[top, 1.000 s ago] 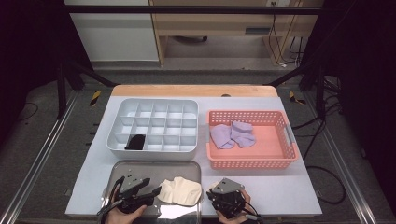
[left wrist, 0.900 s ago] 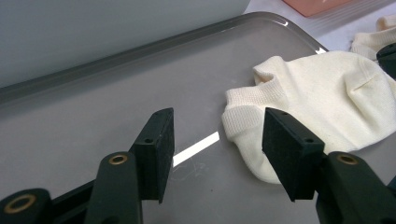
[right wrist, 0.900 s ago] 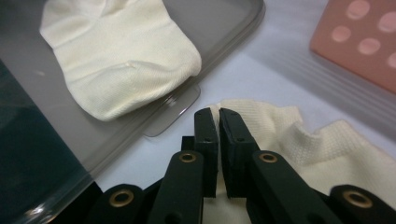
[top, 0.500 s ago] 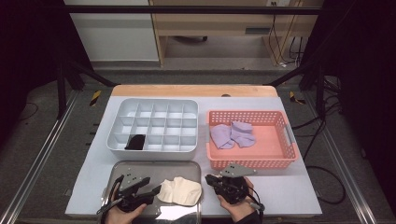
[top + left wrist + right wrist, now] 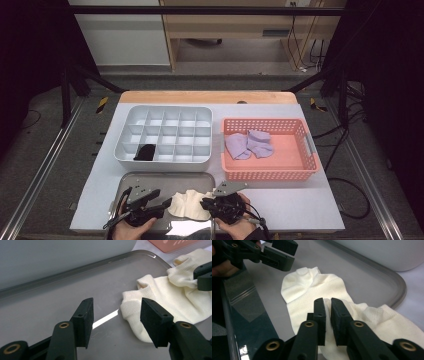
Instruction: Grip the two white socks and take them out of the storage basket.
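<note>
Two black jaws of the right gripper [image 5: 327, 305] stand nearly together with a fold of the cream knitted ankle sock [image 5: 332, 312] pinched up between their pads; they have just been opening a little, yet the fabric is still caught in the narrow gap. In the right gripper view the sock's long axis runs from beneath these jaws away to the upper left, where its rounded end lies close under the other gripper's jaws; a second cream layer with a ribbed cuff spreads to the right of the jaws, over the tray's rim.

Jaws of the left gripper [image 5: 116, 312] are spread wide with nothing between the pads. In the left gripper view a ribbed cuff of the sock [image 5: 160, 297] lies just ahead of and beside the right-hand jaw, partly behind it, and the cloth stretches from there toward the upper right, where the right gripper's jaw tips sit on it. The gap between the left jaws shows bare tray.

Both the sock [image 5: 190, 204] and the jaws sit over the shallow grey metal tray [image 5: 150, 179], between the left gripper [image 5: 161, 204] and the right gripper [image 5: 207, 203]. Beyond the jaws on the white counter [image 5: 300, 200] stand a white plastic compartment box [image 5: 167, 132] with a black sock [image 5: 145, 152] in one near cell, and a pink plastic basket [image 5: 295, 165] holding lilac socks [image 5: 248, 144].
</note>
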Tool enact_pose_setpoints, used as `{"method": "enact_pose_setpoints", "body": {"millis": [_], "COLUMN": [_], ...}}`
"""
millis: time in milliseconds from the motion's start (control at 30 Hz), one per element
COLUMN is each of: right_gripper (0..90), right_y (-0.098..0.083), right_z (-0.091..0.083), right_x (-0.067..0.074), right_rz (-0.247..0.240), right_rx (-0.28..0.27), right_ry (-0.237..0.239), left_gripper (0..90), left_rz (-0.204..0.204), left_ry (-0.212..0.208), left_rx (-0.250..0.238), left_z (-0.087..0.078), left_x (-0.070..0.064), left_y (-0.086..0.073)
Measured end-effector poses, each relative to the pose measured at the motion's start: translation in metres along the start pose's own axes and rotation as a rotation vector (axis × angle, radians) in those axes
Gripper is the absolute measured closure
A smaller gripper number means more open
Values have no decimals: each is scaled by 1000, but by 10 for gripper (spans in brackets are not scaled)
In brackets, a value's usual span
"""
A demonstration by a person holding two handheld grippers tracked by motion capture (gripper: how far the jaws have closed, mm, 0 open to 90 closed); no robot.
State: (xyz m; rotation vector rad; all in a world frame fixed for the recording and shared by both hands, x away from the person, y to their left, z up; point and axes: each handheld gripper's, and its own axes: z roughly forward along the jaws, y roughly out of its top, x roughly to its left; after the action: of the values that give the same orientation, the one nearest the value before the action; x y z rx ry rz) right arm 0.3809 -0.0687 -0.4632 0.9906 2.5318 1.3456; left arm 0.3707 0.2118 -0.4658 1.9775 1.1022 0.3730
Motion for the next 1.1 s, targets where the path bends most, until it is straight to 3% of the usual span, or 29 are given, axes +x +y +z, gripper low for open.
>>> {"method": "enact_pose_setpoints", "body": {"millis": [167, 333, 500, 633, 833, 1100], "right_gripper": [724, 720, 720, 715, 712, 712], "right_y": [3, 5, -1, -12, -25, -33], "right_z": [-15, -40, -61, -72, -77, -67], "right_x": [-6, -21, -36, -44, -52, -55], "right_rz": [14, 37, 57, 79, 108, 125], "right_rx": [-49, -106, -112, -106, -93, -47], "right_ry": [-19, -91, -172, -209, -229, -236], "left_gripper": [438, 437, 443, 446, 460, 479], "left_rz": [8, 30, 56, 81, 99, 102], "left_ry": [-17, -23, -27, -35, -58, -85], "left_rx": [-17, -35, -36, -37, -15, 57], "left_z": [-4, -11, -17, -15, -2, 31], "left_x": [-2, -5, -14, -23, -40, -62], "left_y": [6, 18, 32, 41, 50, 53]}}
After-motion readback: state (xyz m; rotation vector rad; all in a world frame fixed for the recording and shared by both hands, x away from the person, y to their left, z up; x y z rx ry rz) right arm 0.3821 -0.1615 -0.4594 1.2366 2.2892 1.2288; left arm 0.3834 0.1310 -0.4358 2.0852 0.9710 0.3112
